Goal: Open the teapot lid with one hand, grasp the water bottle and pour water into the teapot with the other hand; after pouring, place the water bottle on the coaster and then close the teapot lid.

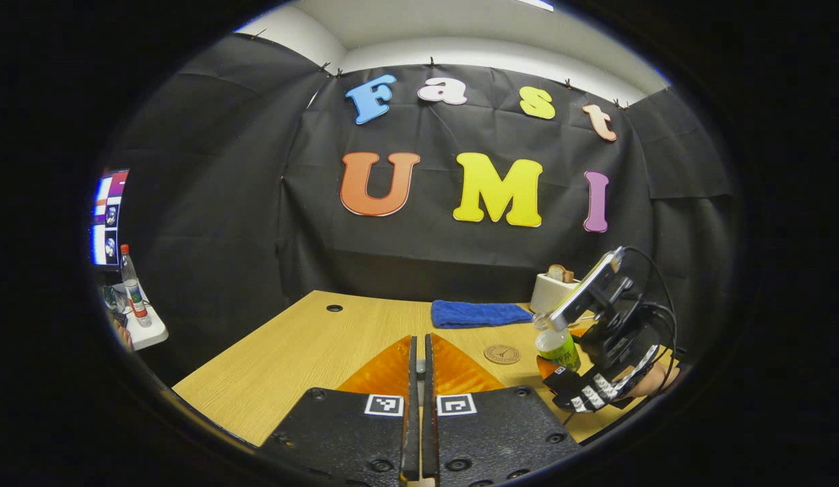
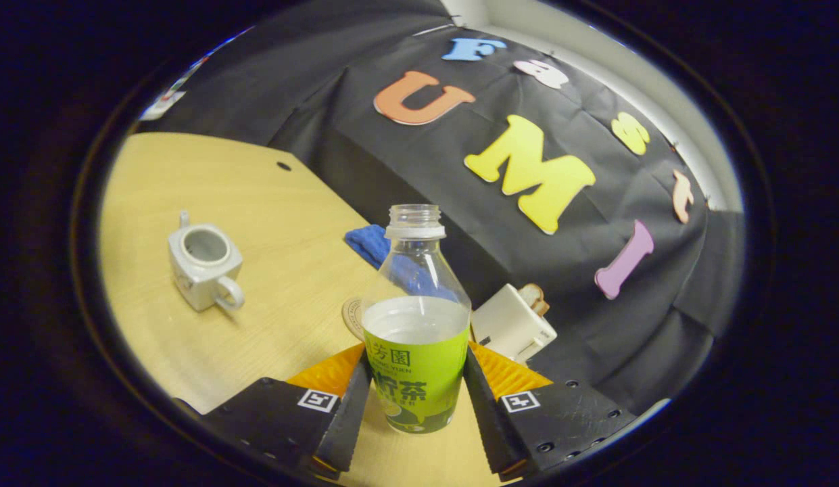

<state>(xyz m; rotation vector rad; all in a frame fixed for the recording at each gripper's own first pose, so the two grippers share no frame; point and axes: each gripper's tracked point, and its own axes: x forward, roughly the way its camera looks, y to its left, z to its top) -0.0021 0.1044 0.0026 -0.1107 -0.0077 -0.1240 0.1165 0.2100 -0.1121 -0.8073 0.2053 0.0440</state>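
My right gripper (image 2: 417, 385) is shut on the water bottle (image 2: 414, 338), a clear uncapped bottle with a green label and water up to the label's top. Left of it on the table the white teapot (image 2: 204, 267) stands with its top open, handle toward me. The round coaster (image 2: 352, 314) peeks out behind the bottle. In the left gripper view the right gripper (image 1: 581, 379) holds the bottle (image 1: 558, 348) at the right, next to the coaster (image 1: 501, 354). My left gripper (image 1: 420, 345) is shut, with a small grey piece, apparently the teapot lid's knob, pinched between its tips.
A folded blue cloth (image 1: 480, 313) lies at the back of the wooden table (image 1: 304, 352). A white toaster (image 1: 553, 291) holding bread stands at the back right. A side shelf with a bottle (image 1: 132, 291) and a screen (image 1: 108, 216) is far left.
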